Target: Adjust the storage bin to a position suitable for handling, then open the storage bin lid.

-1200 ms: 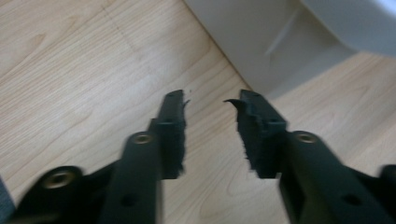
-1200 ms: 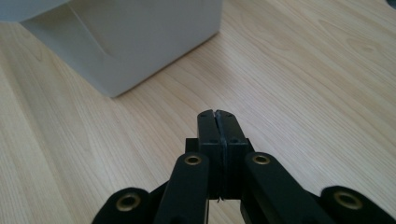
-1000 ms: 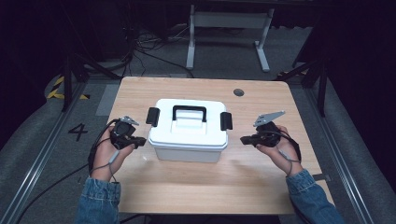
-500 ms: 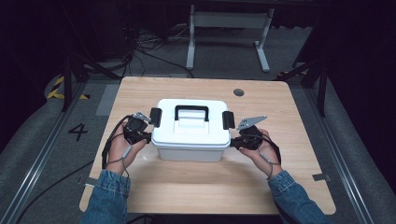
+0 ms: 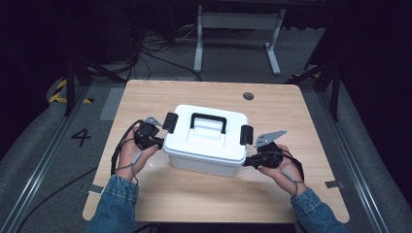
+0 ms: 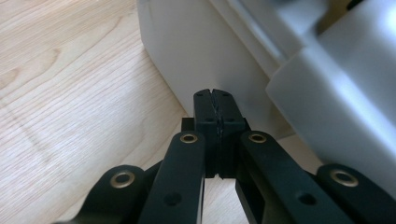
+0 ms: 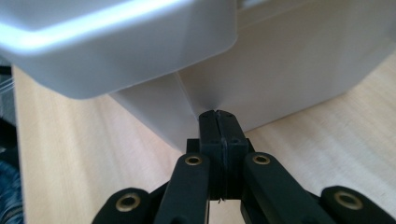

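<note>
Nearest in the high view were two denim-sleeved forearms, coming in from the bottom edge onto the light wooden table. Left hand held the left gripper w/ its tip at the left end of the white plastic storage box; right hand held the right gripper at the box's near-right corner. From up there the jaws were too small to read.

The gripper views filled that in. Left gripper view: black jaws pressed fully together, nothing between them, tip just at or against the box's lower wall, under the overhanging lid rim; contact vs. a hair apart – couldn't tell. Right gripper view: jaws likewise closed flat on each other, empty, tip right at the box's vertical corner edge, below the lid lip.

Only the high view gave the box's top: black carry handle lying on the lid, black latch at each end. Box sat about mid-table. Farther off, a round dark grommet hole near the table's far edge; beyond the table, a white metal stand and loose cables on the dark floor.
</note>
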Demonstrator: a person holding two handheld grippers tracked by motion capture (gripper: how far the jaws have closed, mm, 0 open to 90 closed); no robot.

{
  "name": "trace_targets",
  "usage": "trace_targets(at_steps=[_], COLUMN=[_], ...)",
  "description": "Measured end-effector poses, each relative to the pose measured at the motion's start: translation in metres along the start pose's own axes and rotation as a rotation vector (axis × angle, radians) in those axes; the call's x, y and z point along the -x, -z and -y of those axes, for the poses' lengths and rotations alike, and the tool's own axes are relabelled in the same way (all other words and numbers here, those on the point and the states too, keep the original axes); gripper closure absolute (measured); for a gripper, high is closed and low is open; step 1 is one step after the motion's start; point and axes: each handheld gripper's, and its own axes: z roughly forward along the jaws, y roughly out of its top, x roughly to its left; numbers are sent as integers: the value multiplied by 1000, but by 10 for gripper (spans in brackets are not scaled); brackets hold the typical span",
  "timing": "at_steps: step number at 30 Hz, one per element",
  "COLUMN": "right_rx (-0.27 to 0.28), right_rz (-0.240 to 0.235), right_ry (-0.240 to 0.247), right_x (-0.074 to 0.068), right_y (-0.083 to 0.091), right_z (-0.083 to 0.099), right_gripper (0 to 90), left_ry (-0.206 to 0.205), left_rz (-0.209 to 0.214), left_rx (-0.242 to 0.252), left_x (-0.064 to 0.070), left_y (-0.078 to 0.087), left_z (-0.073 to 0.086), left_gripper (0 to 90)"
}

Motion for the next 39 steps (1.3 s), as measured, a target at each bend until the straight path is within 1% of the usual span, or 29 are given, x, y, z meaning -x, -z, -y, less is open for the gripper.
trace_targets(at_steps=[2,5,7,8,9,10,11,13,14,15,16,17,18,19,20,22,23,24,25,26,27,28,29,30,32,33,34,35,39], right_rx=[-5,-29,-55,-62,-64,-62,-47,-38,-38,-35,-28,-28,-26,-24,-23,-28,-22,-14,-4,-4,-3,-7,-6,-2,12,19,26,31,65], right_rz=[-6,-32,-50,-43,-31,-34,-36,-36,-31,-25,-20,-20,-15,-2,3,9,9,3,-5,-5,-6,-3,-4,-2,0,0,2,1,9], right_ry=[7,27,57,73,83,85,78,73,70,66,55,55,55,54,49,40,41,35,27,27,31,32,32,38,39,41,43,43,45], right_x=[-5,-15,-23,-27,-29,-28,-27,-26,-25,-23,-22,-22,-21,-21,-22,-24,-25,-26,-29,-29,-30,-33,-35,-37,-41,-42,-43,-43,-41], right_y=[1,-1,-4,-5,-5,-4,-2,1,4,7,13,13,17,20,24,30,33,37,45,45,48,52,55,58,64,68,71,74,83], right_z=[3,5,6,7,6,6,6,6,6,6,6,6,6,6,5,4,3,2,-1,-1,-2,-4,-7,-8,-14,-17,-21,-25,-43], right_gripper=[900,900,900,900,900,900,900,900,900,900,900,900,885,851,791,713,698,684,673,673,671,662,657,657,653,651,649,644,625], left_ry=[-8,-14,-10,-9,-5,0,11,13,17,16,19,26,25,23,21,22,11,19,20,24,38,38,50,46,61,58,69,64,87], left_rz=[-10,-21,-30,-50,-67,-69,-68,-77,-97,-118,-123,-123,-129,-135,-140,-146,-163,-173,-187,-191,-191,-197,-194,-198,-208,-214,-213,-212,-221], left_rx=[-5,-3,-4,-2,-3,-3,3,4,-2,-16,-22,-24,-24,-22,-25,-37,-49,-73,-74,-74,-75,-82,-87,-83,-82,-86,-85,-87,-83], left_x=[0,-2,-3,-3,-3,-4,-4,-4,-4,-4,-4,-3,-3,-2,-2,-1,0,0,0,0,0,-1,0,-1,-1,-2,-1,-2,-2], left_y=[0,1,2,3,4,6,7,9,11,14,15,18,20,23,26,29,30,31,31,32,33,34,35,37,40,41,42,43,49], left_z=[0,0,0,0,0,0,1,1,1,1,1,1,1,1,1,2,3,4,5,7,9,11,12,14,17,18,20,21,27], left_gripper=[900,900,900,884,844,810,784,744,744,703,652,632,632,604,565,496,471,441,423,423,418,409,406,405,398,393,389,388,382])
